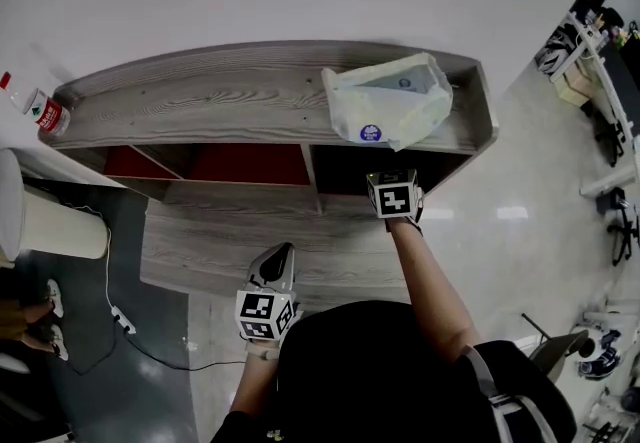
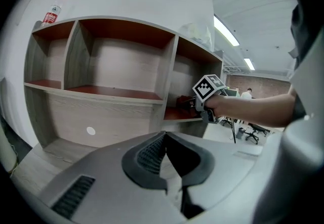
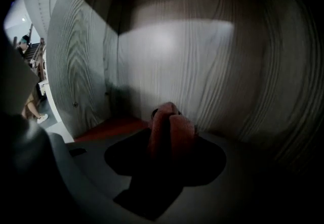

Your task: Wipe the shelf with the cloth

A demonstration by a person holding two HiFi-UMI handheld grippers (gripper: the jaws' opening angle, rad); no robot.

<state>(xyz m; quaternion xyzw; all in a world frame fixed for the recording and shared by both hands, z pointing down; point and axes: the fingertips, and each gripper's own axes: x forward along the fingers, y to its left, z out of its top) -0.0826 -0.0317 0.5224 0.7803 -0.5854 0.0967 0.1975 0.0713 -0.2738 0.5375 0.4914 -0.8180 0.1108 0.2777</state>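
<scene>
The grey wooden shelf (image 1: 220, 96) has red-lined compartments. My right gripper (image 3: 168, 137) reaches into the lower right compartment, and in the head view only its marker cube (image 1: 393, 196) shows at the opening. A bunched reddish cloth (image 3: 174, 126) stands pinched between its jaws, close to the compartment's back wall and just above the red floor (image 3: 109, 128). My left gripper (image 1: 282, 256) hangs in front of the shelf near the person's body. Its jaws meet at the tip (image 2: 164, 137) with nothing in them.
A pale plastic bag (image 1: 390, 101) lies on the shelf top at the right. A bottle (image 1: 45, 113) lies at its left end. A white cylinder (image 1: 50, 221) and a cable with a power strip (image 1: 120, 316) are on the floor at the left. Office chairs stand far right.
</scene>
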